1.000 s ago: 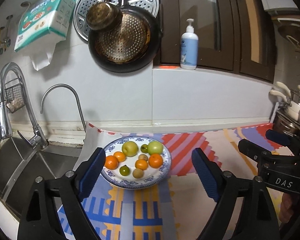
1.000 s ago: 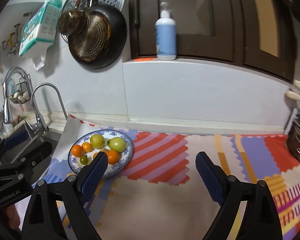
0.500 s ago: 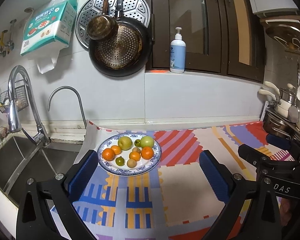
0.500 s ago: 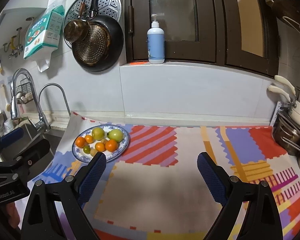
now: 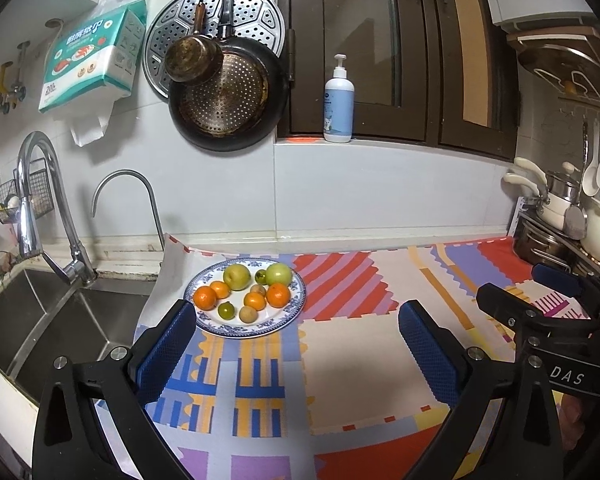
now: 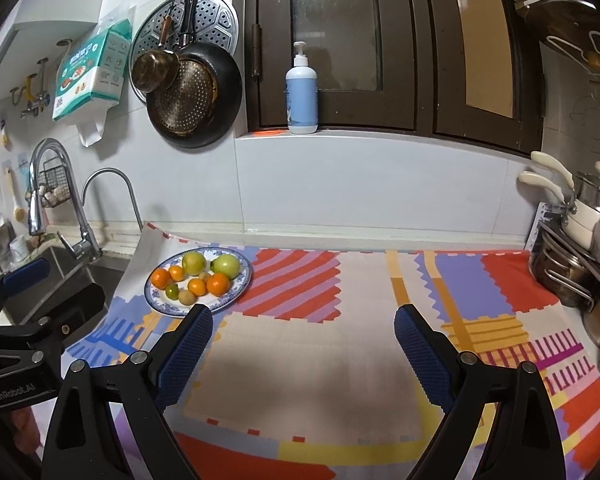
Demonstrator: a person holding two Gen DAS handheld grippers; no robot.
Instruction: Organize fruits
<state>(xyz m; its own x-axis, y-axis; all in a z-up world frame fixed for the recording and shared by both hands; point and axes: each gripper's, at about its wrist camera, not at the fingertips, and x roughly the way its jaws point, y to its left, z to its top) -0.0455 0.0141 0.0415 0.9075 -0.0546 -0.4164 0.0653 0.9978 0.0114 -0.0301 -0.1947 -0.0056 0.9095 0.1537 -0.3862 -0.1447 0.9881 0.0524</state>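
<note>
A blue-and-white plate (image 5: 296, 306) sits on the patterned mat near the sink and holds several fruits: oranges such as one (image 5: 278, 295), two green apples (image 5: 237, 276), small green and brown fruits. The plate also shows in the right wrist view (image 6: 242, 280). My left gripper (image 5: 296, 354) is open and empty, hovering just in front of the plate. My right gripper (image 6: 302, 354) is open and empty, over the beige patch of the mat, to the right of the plate. The right gripper's body shows at the right edge of the left wrist view (image 5: 540, 320).
A steel sink (image 5: 40, 320) with two faucets lies left of the plate. Pots and a rack (image 6: 580, 272) stand at the counter's right end. A pan and strainers (image 5: 228, 104) hang on the wall. A pump bottle (image 5: 339, 104) stands on the ledge.
Both grippers have pulled back and up from the plate, so the plate looks smaller and farther and more of the mat shows. Both stay open and empty.
</note>
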